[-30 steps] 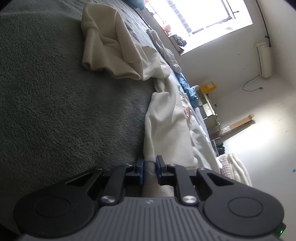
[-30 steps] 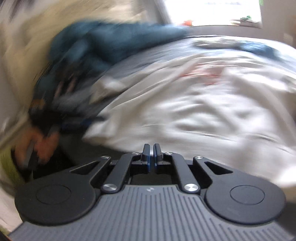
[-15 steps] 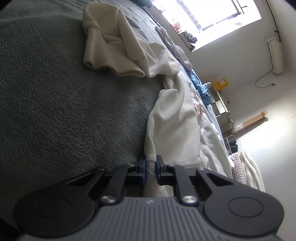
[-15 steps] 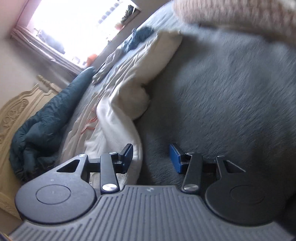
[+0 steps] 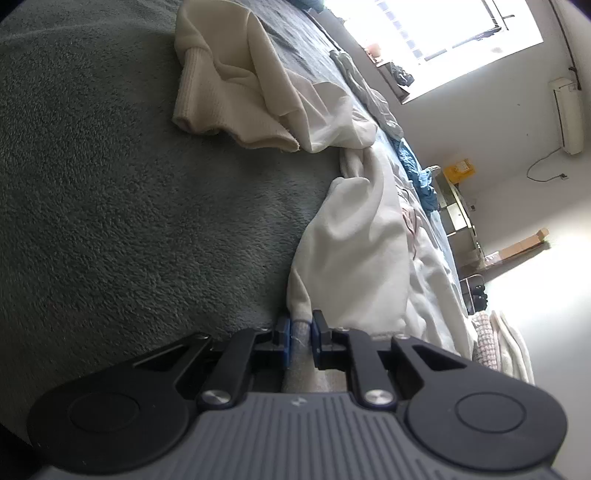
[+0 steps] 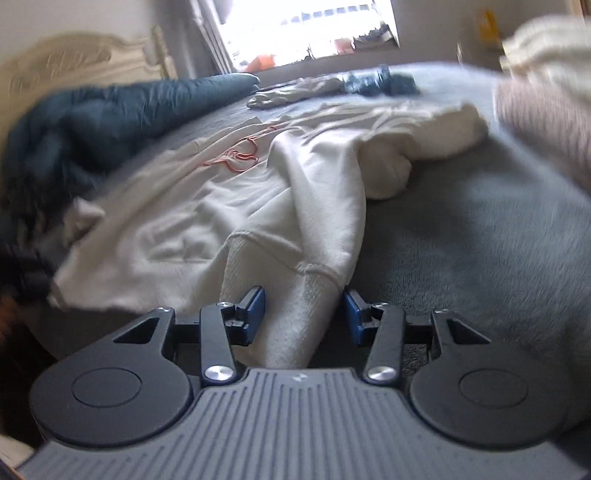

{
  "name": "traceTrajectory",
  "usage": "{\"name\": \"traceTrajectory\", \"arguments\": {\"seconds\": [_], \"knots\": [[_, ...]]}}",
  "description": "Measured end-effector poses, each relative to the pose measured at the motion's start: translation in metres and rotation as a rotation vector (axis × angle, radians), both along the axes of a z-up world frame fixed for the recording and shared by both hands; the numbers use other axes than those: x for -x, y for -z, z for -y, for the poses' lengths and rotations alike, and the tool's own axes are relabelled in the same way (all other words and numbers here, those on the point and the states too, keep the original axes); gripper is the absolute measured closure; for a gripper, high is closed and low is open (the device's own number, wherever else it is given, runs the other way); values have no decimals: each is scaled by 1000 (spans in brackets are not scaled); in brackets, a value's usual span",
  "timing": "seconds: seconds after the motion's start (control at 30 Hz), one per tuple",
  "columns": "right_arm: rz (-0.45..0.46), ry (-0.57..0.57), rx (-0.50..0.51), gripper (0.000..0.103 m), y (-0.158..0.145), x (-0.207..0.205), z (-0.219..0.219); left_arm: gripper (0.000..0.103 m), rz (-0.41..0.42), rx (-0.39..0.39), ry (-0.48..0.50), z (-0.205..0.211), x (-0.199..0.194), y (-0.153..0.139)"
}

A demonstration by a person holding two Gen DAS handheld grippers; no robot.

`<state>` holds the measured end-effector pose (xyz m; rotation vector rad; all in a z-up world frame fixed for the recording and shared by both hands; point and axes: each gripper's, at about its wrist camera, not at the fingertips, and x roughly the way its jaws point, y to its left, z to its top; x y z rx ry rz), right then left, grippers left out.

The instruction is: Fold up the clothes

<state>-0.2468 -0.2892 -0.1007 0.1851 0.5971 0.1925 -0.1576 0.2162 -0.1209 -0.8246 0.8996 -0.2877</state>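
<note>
Left wrist view: the left gripper (image 5: 299, 338) is pinched narrow on a ribbed cuff (image 5: 300, 332) of the white sweatshirt (image 5: 354, 251), which lies stretched along the grey blanket (image 5: 129, 203) toward the window (image 5: 443, 37). A cream knit garment (image 5: 236, 77) sits crumpled further along the blanket, touching the sweatshirt's far end. No container shows here.

Right wrist view: the right gripper (image 6: 304, 314) stands half open, with the sweatshirt's other ribbed cuff (image 6: 295, 325) lying between its pads (image 6: 256, 314), not yet pressed. The sweatshirt (image 6: 229, 199) spreads over the blanket (image 6: 480, 240) toward the window (image 6: 306, 26), beside a dark teal quilt (image 6: 92, 122). I judge the fabric soft, light and limp; the thicker cuffs look like the firmest holds. No container is visible.
</note>
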Motion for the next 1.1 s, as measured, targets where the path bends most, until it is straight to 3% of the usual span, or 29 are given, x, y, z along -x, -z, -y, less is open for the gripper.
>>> {"name": "traceTrajectory", "arguments": {"seconds": [0.17, 0.23, 0.27, 0.3, 0.37, 0.53, 0.6, 0.7, 0.83, 0.93, 1.1], "knots": [[-64, 43, -292, 60, 12, -6, 44, 90, -2, -34, -14, 6, 1, -3], [-73, 30, -379, 76, 19, -8, 55, 93, 13, -80, -14, 12, 2, -8], [-67, 26, -403, 92, 17, -8, 59, 93, 18, -105, -13, 16, 3, -13], [-60, 23, -424, 98, 15, -9, 63, 94, 17, -118, -16, 18, 4, -18], [-46, 17, -466, 99, 10, -10, 72, 95, 29, -115, -21, 17, 7, -30], [120, 30, -427, 100, -60, 1, 109, 95, 110, -78, -33, 8, 22, -70], [174, 35, -416, 101, -90, 7, 121, 95, 140, -102, -24, 11, 30, -86], [188, 56, -436, 103, -106, 23, 131, 95, 133, -143, -8, 11, 42, -86], [37, 141, -448, 103, -63, 36, 134, 95, 40, -157, 14, 10, 42, -50], [-86, 182, -467, 103, -31, 35, 128, 95, 27, -183, 32, 9, 40, -34], [-57, 159, -346, 101, -47, 35, 104, 92, 74, -239, 82, 12, 36, -31]]}}
